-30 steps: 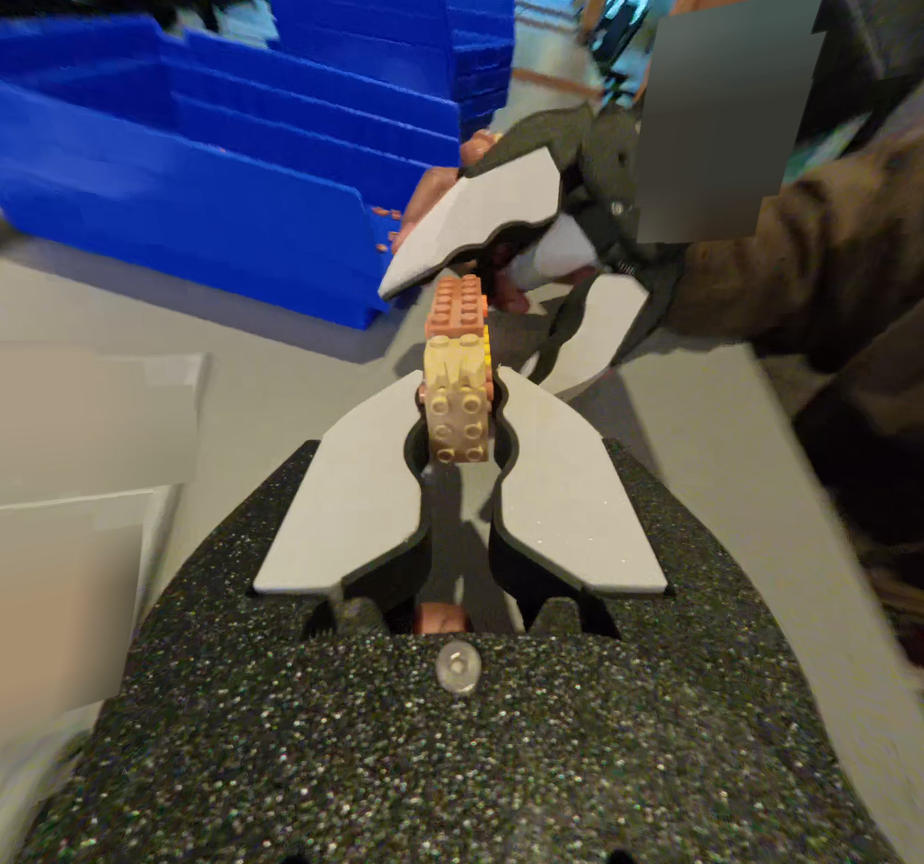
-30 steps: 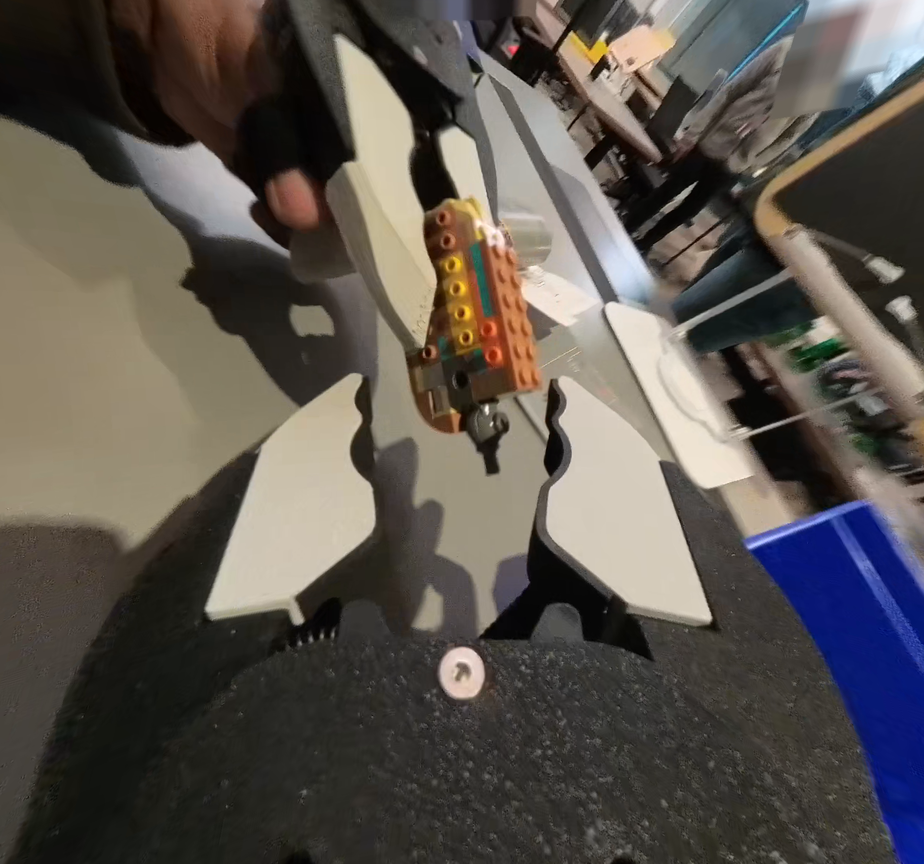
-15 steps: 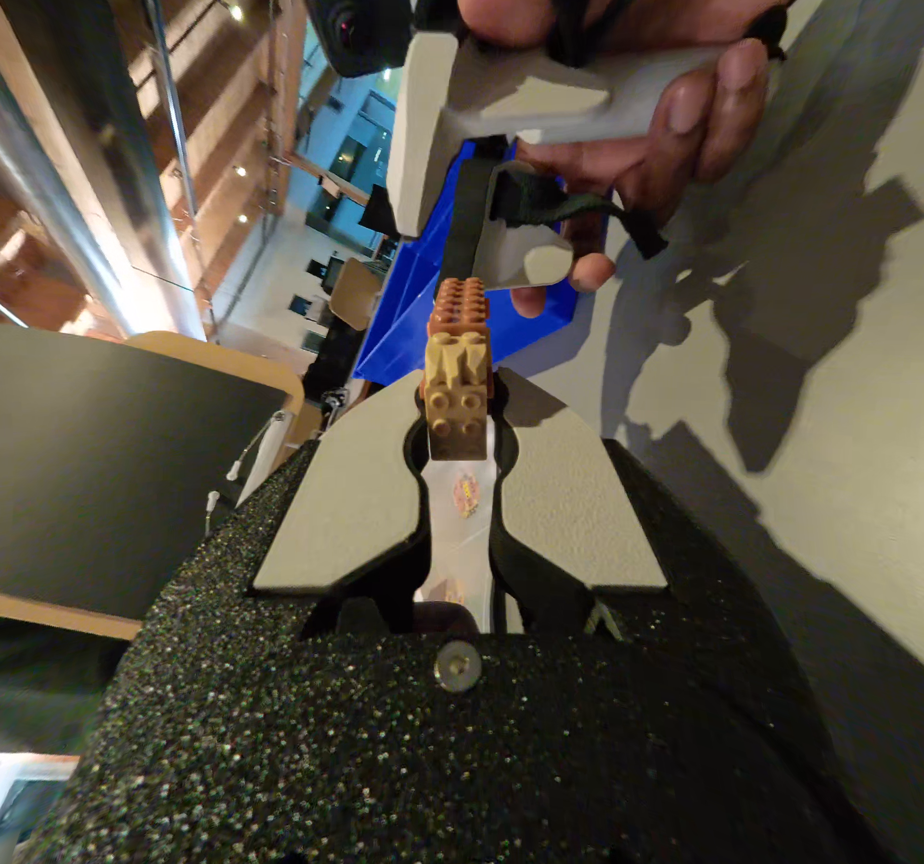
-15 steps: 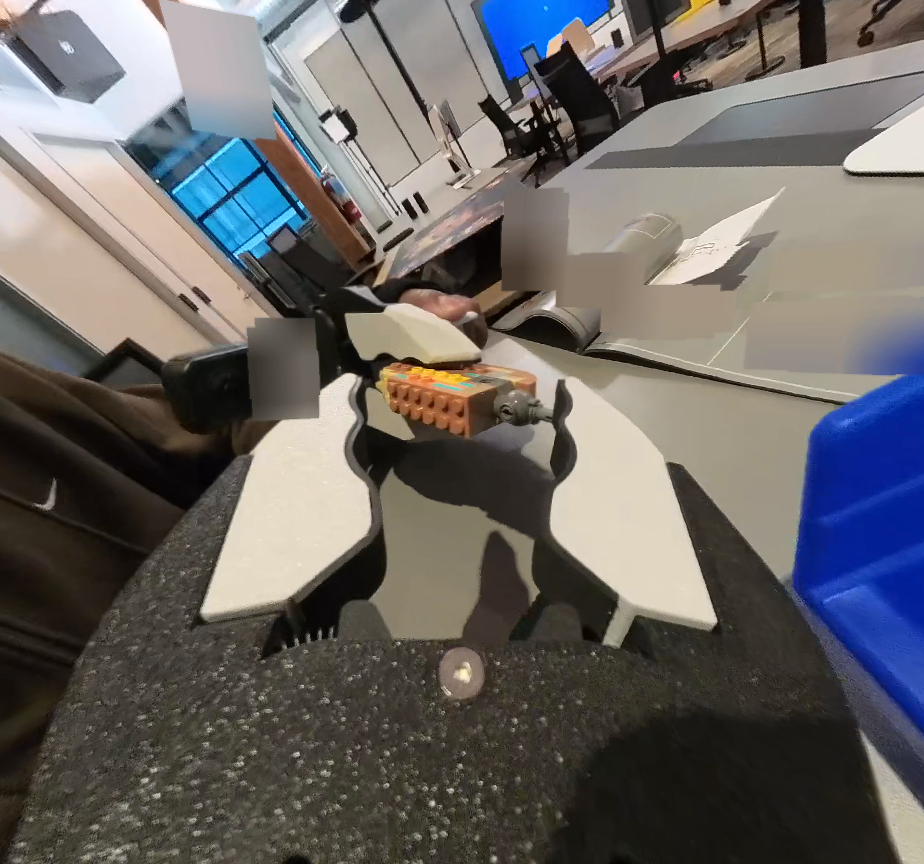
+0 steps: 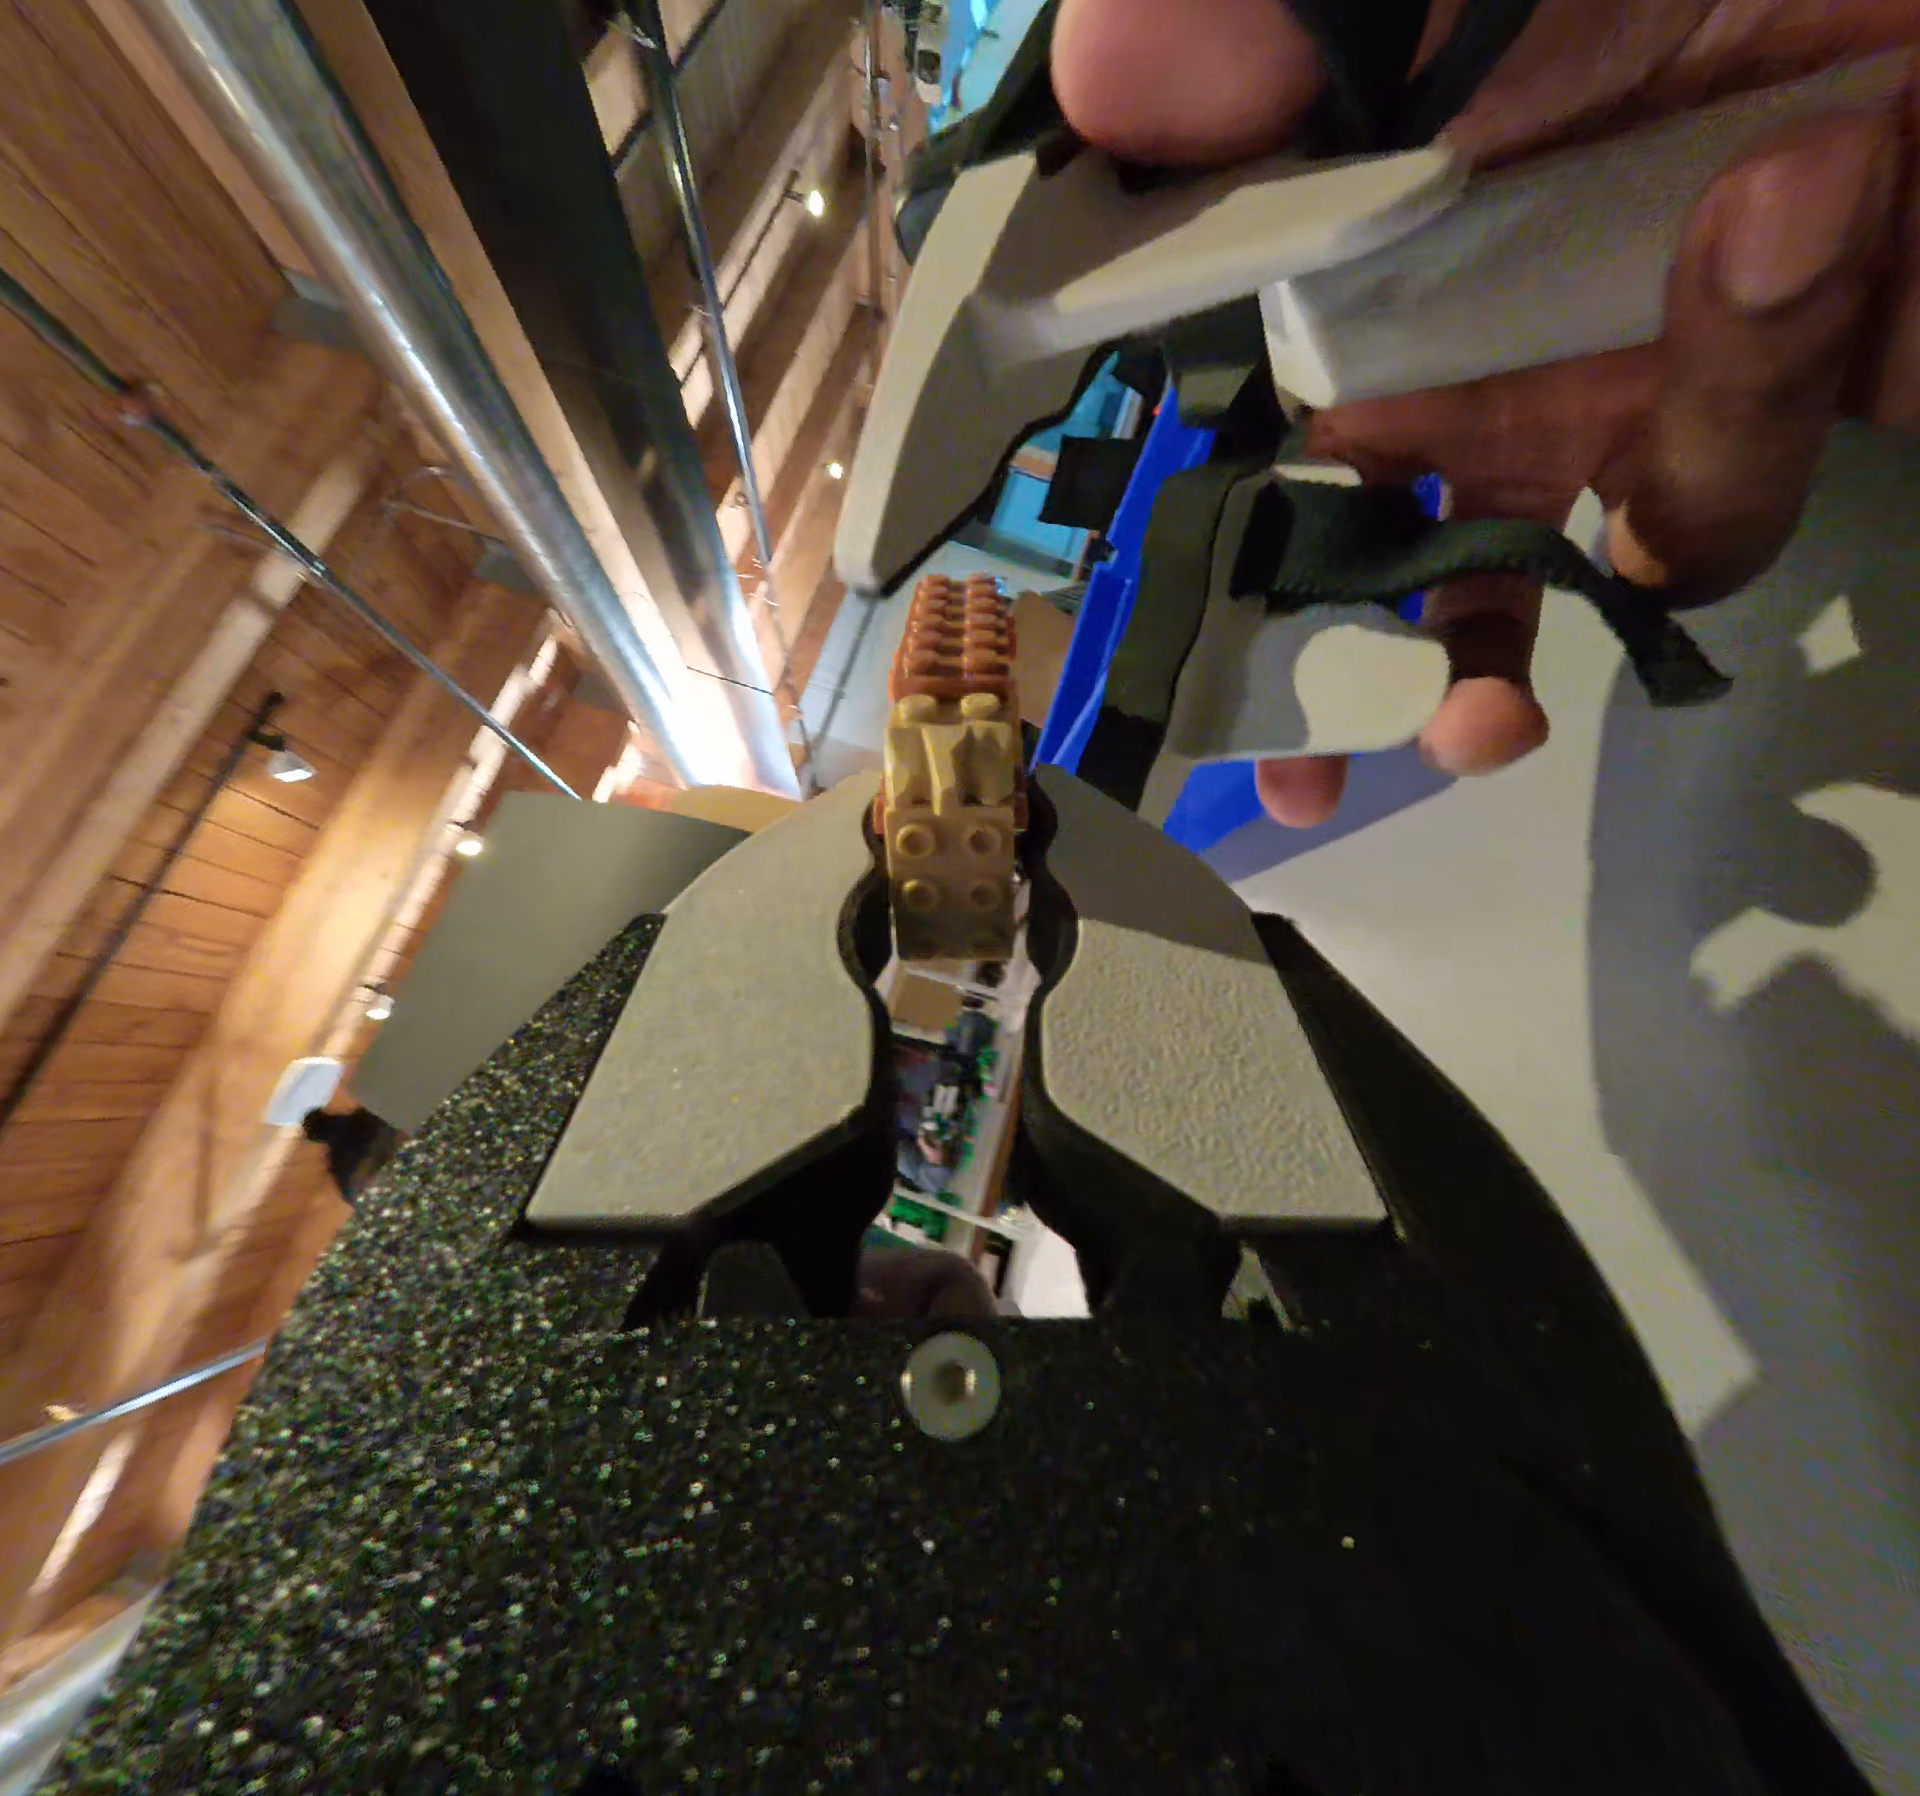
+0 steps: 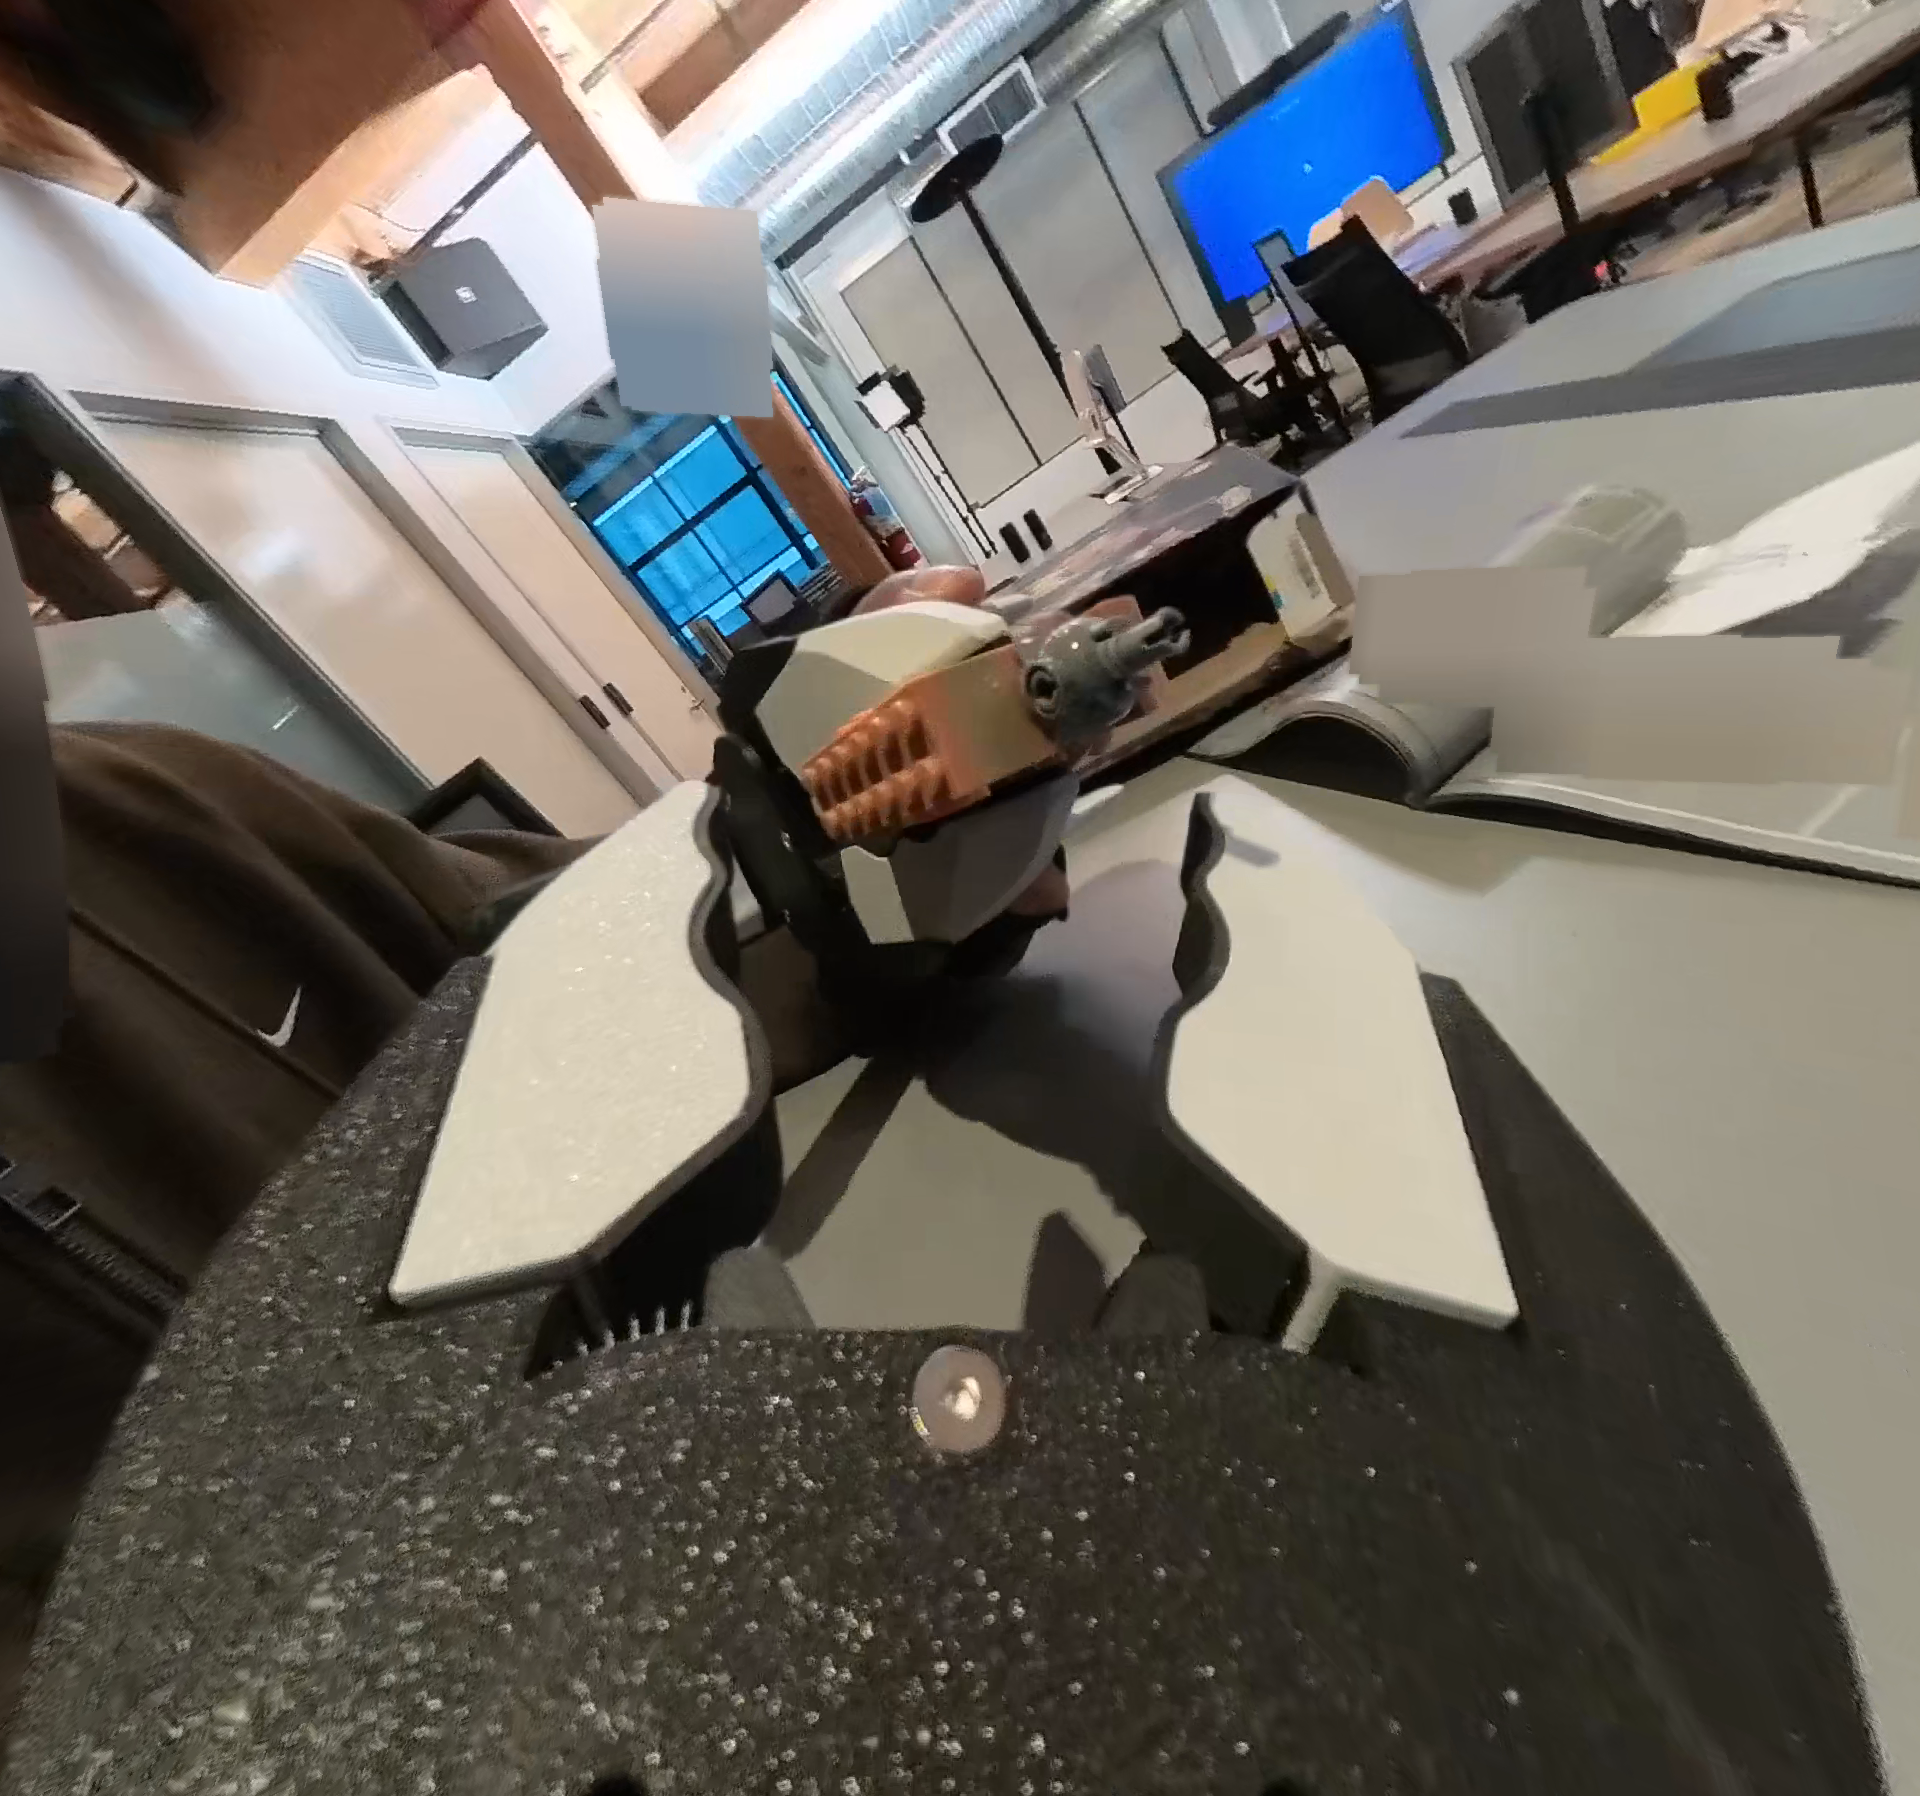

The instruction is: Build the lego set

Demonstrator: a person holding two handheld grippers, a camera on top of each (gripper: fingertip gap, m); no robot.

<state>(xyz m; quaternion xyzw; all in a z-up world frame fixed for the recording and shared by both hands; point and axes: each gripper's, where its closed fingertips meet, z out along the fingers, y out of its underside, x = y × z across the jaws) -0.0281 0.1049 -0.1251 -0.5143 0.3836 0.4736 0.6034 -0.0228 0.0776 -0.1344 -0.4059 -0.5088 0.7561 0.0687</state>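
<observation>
My left gripper (image 5: 951, 790) is shut on a small lego build (image 5: 951, 770) of tan and orange-brown bricks, held up in the air and rolled on its side. In the right wrist view the same build (image 6: 935, 744) sits between the left gripper's two grey fingers (image 6: 894, 650), with a grey pin piece (image 6: 1091, 671) sticking out of its far end. My right gripper (image 6: 951, 847) is open and empty, its fingers wide apart just in front of the build. It also shows in the left wrist view (image 5: 1039, 458), held by a hand just beyond the build.
A grey table (image 6: 1558, 967) lies below both grippers. An open instruction booklet (image 6: 1558, 790) lies on it at the right. A blue bin (image 5: 1101, 666) stands behind the build. A person in a brown jacket (image 6: 208, 915) is at the left. The tips of both grippers are at nearly the same place.
My left gripper has rolled further with the build, so its view now faces the ceiling. The build's pin end has turned up and away. My right gripper stays open near it.
</observation>
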